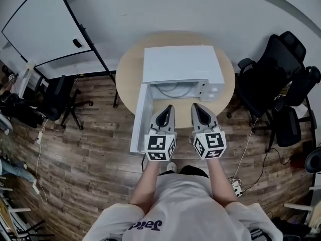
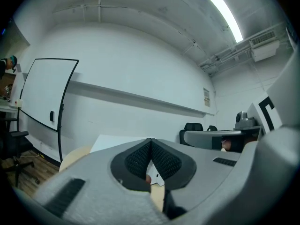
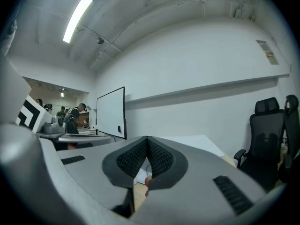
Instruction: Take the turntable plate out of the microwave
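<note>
While the white microwave [image 1: 180, 64] sits on the round table [image 1: 126, 72] with its door [image 1: 139, 119] swung wide open to the left, both claws hang side by side just in front of the opening. The left claw [image 1: 169, 108] is squeezed all the way shut and has nothing in it. In the left gripper view its two dark pads [image 2: 140, 157] press flat against each other. The right claw [image 1: 197, 106] is the same: shut tight and empty.

The turntable plate [image 1: 175, 90] is not out yet. It must lie on the floor of the microwave, and only a thin curved line shows in the dark opening. I think that line is its edge.

A plate like this is most likely glass. That would make it stiff, a bit heavy, smooth and slippery, and it would break if it fell. The flat middle gives nothing to pinch, so the edge is the place to take hold. Both claws would have to open first. One claw on each side of the edge looks safest. The plate should be kept flat as it is lifted.
</note>
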Motion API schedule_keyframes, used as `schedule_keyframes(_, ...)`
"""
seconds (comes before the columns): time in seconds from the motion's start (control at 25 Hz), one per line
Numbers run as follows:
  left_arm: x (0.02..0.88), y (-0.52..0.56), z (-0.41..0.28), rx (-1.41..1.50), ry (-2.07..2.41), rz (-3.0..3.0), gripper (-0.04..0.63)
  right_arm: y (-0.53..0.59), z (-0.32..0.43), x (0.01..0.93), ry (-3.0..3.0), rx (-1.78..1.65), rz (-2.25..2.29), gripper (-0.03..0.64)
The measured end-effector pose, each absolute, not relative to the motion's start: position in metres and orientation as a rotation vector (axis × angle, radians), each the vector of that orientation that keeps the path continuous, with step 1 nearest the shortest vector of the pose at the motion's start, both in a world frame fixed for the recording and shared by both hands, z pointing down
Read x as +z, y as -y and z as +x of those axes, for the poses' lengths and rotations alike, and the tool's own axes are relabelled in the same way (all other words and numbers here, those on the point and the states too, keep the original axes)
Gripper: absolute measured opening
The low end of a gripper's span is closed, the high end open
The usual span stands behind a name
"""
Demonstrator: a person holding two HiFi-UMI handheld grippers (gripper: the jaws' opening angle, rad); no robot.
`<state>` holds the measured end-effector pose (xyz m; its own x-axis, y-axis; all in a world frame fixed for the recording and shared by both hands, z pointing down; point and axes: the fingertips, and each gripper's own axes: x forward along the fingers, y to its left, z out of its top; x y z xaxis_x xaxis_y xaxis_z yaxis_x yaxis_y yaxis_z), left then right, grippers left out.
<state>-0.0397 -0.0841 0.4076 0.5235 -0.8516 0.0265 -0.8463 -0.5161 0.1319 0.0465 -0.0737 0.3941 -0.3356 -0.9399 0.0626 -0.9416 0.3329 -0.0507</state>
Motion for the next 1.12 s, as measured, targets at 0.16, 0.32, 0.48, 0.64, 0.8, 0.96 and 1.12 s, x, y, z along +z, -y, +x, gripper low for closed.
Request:
schedule_keyframes(0.16,0.419,0.099,-0.04,-0.071,1.434,2.627,0.012,0.09,0.042,0.409,2.536,0.164,1.792,0.012)
schedule_keyframes(0.32,0.431,0.115,-0.035,-0.074,1.401,2.625,0.012,0.107,0.047,0.437,2.527,0.299,1.805,0.012)
schedule_keyframes(0.48,0.443,0.124,-0.026,-0.031,1.375,2.666,0.012,0.129,0.06,0.481,2.484,0.477,1.815,0.012)
schedule_keyframes(0.64,0.459,0.148,-0.024,-0.061,1.374,2.624,0.012,0.156,0.069,0.513,2.503,0.656,1.813,0.012)
schedule_keyframes(0.8,0.475,0.169,-0.017,-0.071,1.373,2.596,0.012,0.176,0.077,0.554,2.481,0.819,1.788,0.012)
schedule_keyframes(0.96,0.499,0.18,-0.006,0.006,1.367,2.649,0.012,0.183,0.073,0.614,2.379,0.978,1.693,0.014)
schedule_keyframes(1.12,0.517,0.188,-0.008,0.024,1.412,2.627,0.012,0.19,0.067,0.653,2.346,1.175,1.647,0.014)
